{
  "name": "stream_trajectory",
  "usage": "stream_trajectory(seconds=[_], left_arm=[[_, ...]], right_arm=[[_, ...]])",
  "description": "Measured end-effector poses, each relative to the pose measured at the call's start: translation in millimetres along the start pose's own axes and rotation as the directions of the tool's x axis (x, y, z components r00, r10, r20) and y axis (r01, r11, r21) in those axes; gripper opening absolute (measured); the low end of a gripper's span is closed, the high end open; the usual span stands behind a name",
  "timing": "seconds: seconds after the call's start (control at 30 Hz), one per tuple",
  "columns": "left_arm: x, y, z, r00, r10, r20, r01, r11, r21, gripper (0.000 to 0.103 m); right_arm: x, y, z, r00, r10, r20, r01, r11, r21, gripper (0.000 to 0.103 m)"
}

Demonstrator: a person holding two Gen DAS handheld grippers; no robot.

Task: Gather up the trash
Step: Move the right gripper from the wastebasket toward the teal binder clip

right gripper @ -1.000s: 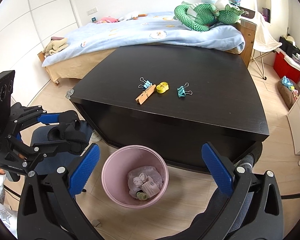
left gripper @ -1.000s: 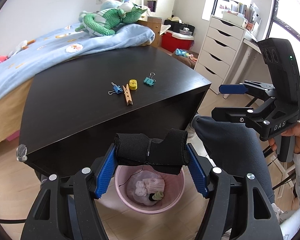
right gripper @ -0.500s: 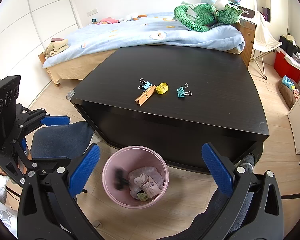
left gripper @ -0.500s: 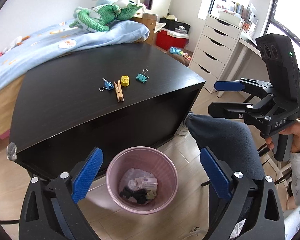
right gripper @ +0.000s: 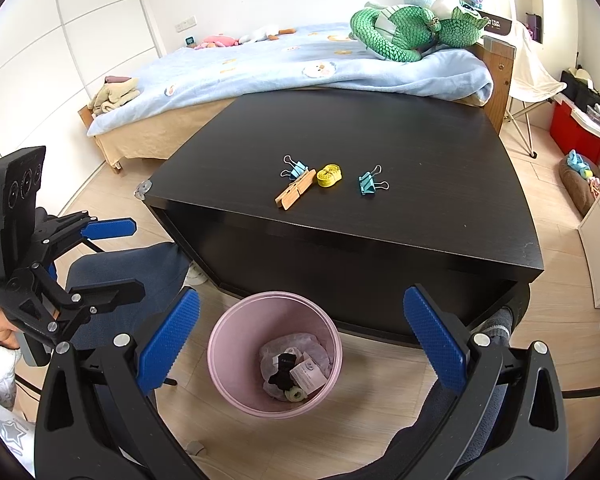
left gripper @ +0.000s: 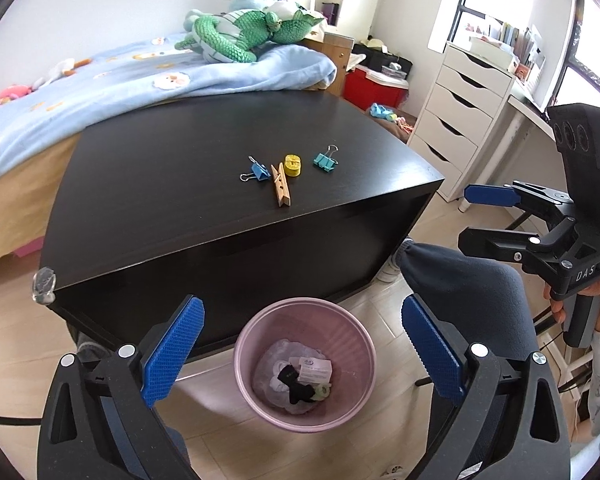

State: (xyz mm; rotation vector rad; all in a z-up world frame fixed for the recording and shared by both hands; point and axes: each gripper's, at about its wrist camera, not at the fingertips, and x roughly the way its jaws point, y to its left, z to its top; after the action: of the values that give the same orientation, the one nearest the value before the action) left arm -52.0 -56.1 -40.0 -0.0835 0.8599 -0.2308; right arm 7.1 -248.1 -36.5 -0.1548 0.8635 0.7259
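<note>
Released a second ago, the black cloth (left gripper: 298, 382) now lies inside the pink bin (left gripper: 260, 320) at lower centre, among papers. Left gripper (left gripper: 302, 350) hangs above it, jaws spread wide and empty; right gripper (right gripper: 300, 340) likewise gapes empty, with clips on the black table (right gripper: 420, 140) above.

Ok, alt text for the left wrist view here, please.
The open left tool hangs empty above a pink trash bin that holds a black item and papers. Beyond it, a black table carries two binder clips, a clothespin and a yellow object; the right tool, also open, is at right.
</note>
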Motion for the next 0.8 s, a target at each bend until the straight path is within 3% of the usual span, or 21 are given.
stream_trajectory(seconds=[0.37,0.8], left_arm=[[0.2,11.5,8.8,1.000,0.016,0.020,-0.015,0.999,-0.029,0.095],[3.5,27.9,32.1,0.998,0.045,0.047,-0.043,0.998,-0.037,0.095]], right_arm=[[4.4,-2.6,7.4,1.000,0.006,0.004,-0.006,1.000,-0.004,0.100],[26.3,-23.2,47.9,1.000,-0.019,-0.014,0.019,0.999,-0.029,0.100]])
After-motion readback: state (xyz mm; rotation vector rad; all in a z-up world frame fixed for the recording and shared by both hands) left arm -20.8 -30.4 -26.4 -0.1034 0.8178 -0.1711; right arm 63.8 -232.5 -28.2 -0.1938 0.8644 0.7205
